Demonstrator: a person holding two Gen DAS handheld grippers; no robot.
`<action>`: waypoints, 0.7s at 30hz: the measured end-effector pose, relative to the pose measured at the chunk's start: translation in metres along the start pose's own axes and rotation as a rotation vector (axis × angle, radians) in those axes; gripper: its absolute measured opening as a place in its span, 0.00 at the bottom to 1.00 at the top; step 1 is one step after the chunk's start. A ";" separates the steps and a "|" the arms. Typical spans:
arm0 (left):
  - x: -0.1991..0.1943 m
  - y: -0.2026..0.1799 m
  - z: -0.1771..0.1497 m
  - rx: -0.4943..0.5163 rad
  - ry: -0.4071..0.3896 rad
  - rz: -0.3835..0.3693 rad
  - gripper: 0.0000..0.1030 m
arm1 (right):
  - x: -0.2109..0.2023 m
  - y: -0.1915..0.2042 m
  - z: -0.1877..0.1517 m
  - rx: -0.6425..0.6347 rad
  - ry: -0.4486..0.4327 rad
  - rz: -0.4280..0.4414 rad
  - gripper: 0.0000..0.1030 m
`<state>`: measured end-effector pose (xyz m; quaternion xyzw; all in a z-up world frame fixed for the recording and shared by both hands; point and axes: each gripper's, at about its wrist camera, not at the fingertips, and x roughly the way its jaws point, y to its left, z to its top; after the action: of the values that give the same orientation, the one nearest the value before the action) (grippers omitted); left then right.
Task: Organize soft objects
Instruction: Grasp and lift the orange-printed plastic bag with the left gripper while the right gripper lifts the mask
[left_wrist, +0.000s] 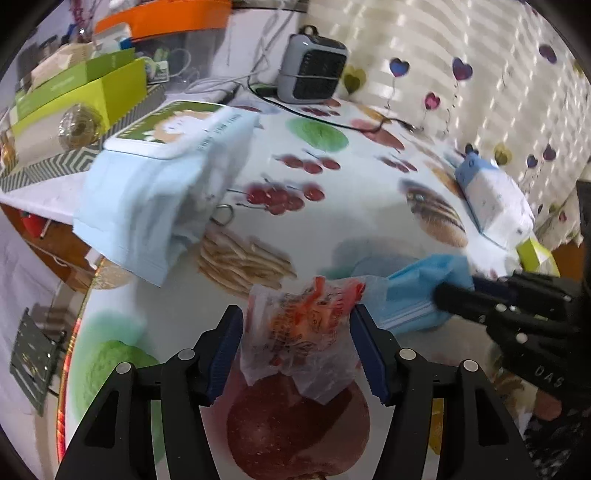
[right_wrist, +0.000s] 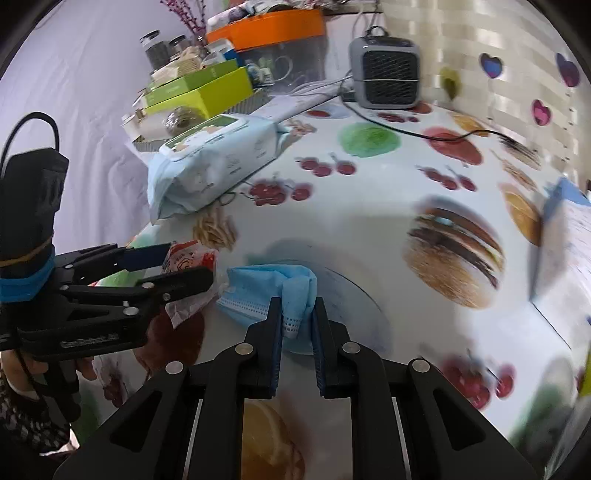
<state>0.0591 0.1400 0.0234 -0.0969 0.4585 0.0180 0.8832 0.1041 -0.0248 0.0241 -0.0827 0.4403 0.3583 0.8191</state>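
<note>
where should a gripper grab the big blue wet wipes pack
Across the wet wipes pack's narrow width at mid-body, below its hard green flip lid, coming from above with jaws wide. It lies flat lengthwise on the table; the soft film sides compress, while the floppy crimped end would slip.

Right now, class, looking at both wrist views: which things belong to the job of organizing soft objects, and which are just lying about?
Part of the job:
blue face mask, pinched by the right gripper
red-printed plastic packet, between the left gripper fingers
wet-wipes pack
tissue pack

Just lying about:
grey mini fan
green boxes
orange-lidded container
black cable
</note>
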 end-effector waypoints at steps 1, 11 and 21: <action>0.000 -0.003 -0.002 0.014 0.000 0.005 0.58 | -0.002 -0.001 -0.001 0.005 0.000 -0.007 0.15; 0.005 -0.015 -0.007 0.071 0.003 0.082 0.58 | -0.006 -0.005 -0.012 0.013 -0.012 -0.051 0.15; 0.005 -0.019 -0.012 0.100 0.008 0.121 0.59 | -0.010 -0.006 -0.018 0.016 -0.030 -0.084 0.15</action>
<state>0.0552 0.1184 0.0155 -0.0247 0.4671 0.0478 0.8825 0.0924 -0.0423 0.0205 -0.0893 0.4270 0.3213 0.8405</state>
